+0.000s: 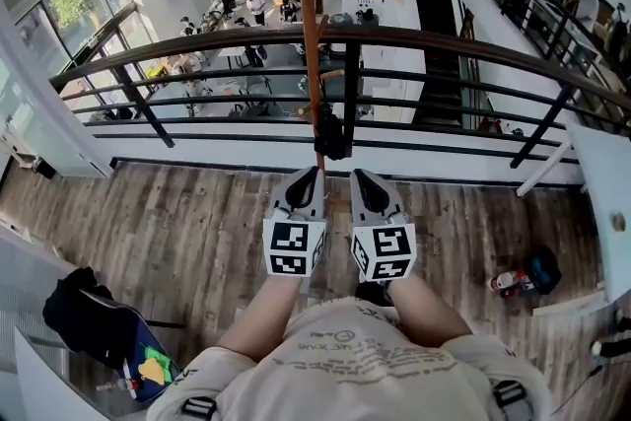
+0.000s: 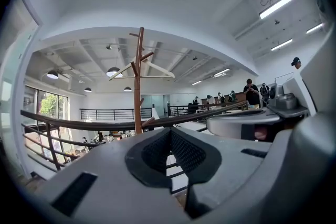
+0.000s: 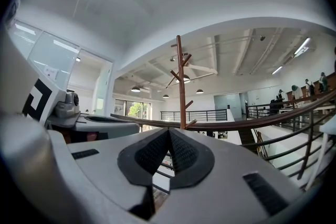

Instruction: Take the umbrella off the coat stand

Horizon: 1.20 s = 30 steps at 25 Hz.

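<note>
- Both tools are held side by side above the plank floor (image 1: 177, 232), aimed at the coat stand (image 1: 311, 35) by the railing (image 1: 197, 44).
- The left gripper (image 1: 314, 173) has its jaw tips pressed together with nothing between them.
- The right gripper (image 1: 359, 175) is likewise closed and empty.
- The umbrella (image 1: 332, 131), apparently the dark folded bundle, hangs low on the stand's pole, just ahead of both grippers and apart from them.

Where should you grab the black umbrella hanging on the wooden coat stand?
Probably around its folded black body: the umbrella is a short bundle hanging against the coat stand pole. Come from the near side, where the left gripper and right gripper are, because the railing stands right behind. Their jaws are shut, so one must open first. Its hook is too small to see.
</note>
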Each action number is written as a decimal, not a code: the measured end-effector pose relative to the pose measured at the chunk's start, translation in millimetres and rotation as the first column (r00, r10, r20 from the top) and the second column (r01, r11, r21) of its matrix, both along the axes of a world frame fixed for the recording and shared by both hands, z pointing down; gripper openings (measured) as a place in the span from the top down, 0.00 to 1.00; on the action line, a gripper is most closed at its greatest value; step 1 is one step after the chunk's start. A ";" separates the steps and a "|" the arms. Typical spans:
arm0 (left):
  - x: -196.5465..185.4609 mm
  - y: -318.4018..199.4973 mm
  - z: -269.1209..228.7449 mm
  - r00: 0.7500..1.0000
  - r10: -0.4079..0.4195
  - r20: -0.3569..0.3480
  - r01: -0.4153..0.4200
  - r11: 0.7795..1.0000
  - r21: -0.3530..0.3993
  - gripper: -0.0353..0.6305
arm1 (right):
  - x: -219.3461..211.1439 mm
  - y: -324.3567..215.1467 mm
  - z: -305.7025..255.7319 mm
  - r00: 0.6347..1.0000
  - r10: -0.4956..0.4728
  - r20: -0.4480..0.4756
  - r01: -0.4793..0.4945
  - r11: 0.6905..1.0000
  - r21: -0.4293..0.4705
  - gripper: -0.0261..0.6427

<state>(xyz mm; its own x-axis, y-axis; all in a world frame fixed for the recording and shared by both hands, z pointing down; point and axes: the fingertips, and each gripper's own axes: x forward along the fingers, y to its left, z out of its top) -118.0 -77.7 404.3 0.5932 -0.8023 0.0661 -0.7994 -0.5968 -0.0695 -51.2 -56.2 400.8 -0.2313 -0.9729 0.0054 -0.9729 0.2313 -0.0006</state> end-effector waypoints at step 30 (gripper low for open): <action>92.9 -234.8 39.4 0.978 -0.209 -0.002 0.207 0.969 -0.135 0.94 | 132.1 -213.9 24.1 0.987 -0.157 0.036 0.159 0.984 -0.078 0.96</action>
